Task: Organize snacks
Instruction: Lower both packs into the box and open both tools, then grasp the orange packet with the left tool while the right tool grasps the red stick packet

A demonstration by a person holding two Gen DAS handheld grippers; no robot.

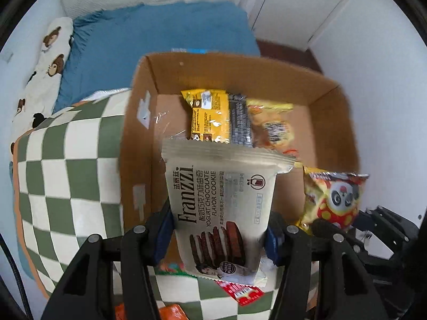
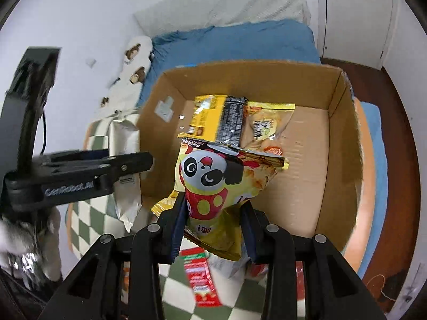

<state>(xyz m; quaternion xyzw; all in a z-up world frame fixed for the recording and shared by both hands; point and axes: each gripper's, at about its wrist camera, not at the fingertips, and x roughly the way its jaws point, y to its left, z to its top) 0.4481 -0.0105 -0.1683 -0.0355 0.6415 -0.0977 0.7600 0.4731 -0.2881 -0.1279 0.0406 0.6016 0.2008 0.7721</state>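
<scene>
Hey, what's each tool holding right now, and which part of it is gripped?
Left tool pinches the Franzzi cookie pack across its lower half. Right tool pinches the panda snack bag near its lower middle.

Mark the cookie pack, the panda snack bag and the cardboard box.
cookie pack (image 1: 221, 213), left wrist view, front face by the printed name.
panda snack bag (image 2: 210, 178), right wrist view, panda picture.
cardboard box (image 2: 344, 144), right wrist view, right wall.
</scene>
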